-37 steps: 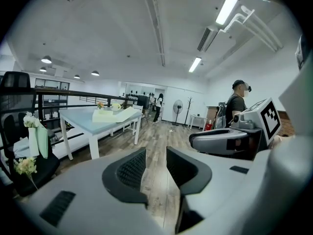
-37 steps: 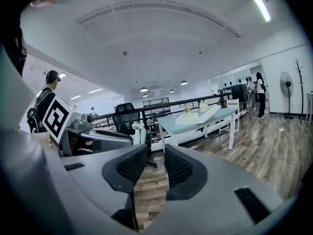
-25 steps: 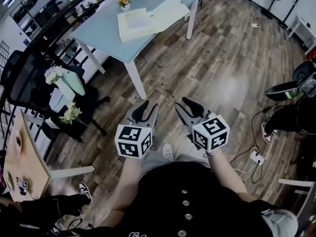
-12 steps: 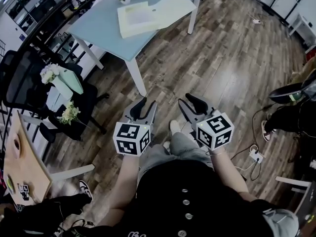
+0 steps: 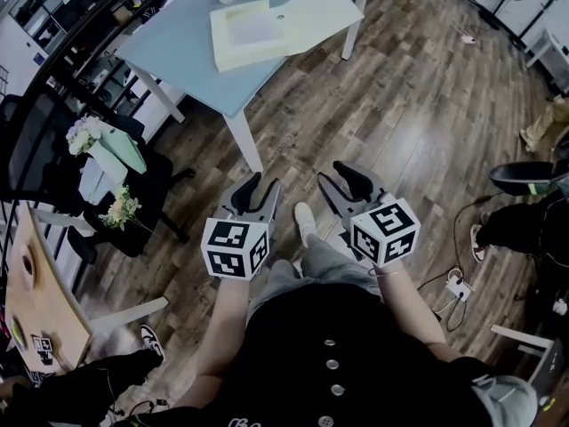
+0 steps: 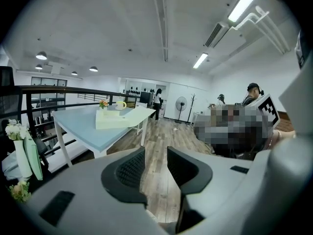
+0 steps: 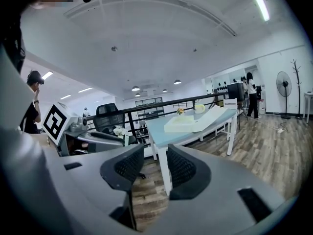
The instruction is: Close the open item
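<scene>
The worktop stands at 11 o'clock in the head view. On it, toward 12 o'clock, lies the open box, its lid flapped out at the base's 3 o'clock side. Nothing touches it.

Below it, over the wooden floor and well apart from the worktop, are both tools. The left hand-held gripper has its jaws parted with only floor between them. The right hand-held gripper is likewise parted and empty, and its jaws have just been opening.

I judge this to be the approach step, with the closing itself not yet begun. The next move calls for getting within reach of the worktop. One hand-held gripper then has to catch the lid's free edge and swing it over the base, perhaps while the other steadies the box.

The left gripper view adds a yellow cup and a small flower pot just behind the box, at its 12 o'clock. The head view crops the cup. The right gripper view shows the lid slanting upward rather than lying flat, which the overhead view hides.
</scene>
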Available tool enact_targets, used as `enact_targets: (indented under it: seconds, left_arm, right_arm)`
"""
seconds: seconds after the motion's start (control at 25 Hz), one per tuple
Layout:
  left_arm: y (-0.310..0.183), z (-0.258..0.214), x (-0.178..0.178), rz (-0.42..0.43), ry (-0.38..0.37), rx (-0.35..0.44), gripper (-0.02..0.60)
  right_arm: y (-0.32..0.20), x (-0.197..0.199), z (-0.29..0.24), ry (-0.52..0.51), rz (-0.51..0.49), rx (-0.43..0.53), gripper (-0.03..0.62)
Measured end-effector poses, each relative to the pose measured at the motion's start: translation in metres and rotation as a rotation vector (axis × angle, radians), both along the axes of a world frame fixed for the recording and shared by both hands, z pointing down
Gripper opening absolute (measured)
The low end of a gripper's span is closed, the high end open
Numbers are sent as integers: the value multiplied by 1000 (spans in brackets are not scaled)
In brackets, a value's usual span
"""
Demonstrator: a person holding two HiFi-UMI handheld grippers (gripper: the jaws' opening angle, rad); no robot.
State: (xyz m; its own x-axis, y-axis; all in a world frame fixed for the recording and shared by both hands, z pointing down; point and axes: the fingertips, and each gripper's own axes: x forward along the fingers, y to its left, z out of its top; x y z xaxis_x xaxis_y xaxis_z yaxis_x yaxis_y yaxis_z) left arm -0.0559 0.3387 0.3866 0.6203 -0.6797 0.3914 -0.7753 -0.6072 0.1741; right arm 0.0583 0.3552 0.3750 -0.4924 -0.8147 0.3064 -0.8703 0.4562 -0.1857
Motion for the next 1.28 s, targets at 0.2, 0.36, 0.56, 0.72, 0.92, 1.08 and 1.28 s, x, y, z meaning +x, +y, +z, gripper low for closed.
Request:
enact_targets:
  seconds: [0.2, 0.36, 0.56, 0.72, 0.92, 1.08, 1.28]
  left_arm:
    - [-46, 3, 8, -8, -1, -6, 140]
    - [-90, 0, 12, -18, -3, -4, 140]
    - [-142, -6, 15, -47, -7, 3, 140]
    - [-179, -9, 21, -65, -13, 4, 140]
    - [-217, -13, 29, -86, -20, 14, 140]
    - [-237, -12, 27, -124, -25, 7, 140]
    - [-248, -6, 27, -138, -28, -11, 140]
  right_arm:
    - [-48, 6, 5, -2, -17, -13, 153]
    - [-92, 6, 6, -1, -45, -23, 160]
    - [-148, 13, 2, -7, -67, -17, 161]
    - [-187, 19, 4, -19, -87, -24, 161]
    - [-228, 24, 3, -22, -122, -20, 161]
    - [-250, 22, 5, -26, -157, -24, 161]
    - [-262, 21, 12, -30, -175, -42, 161]
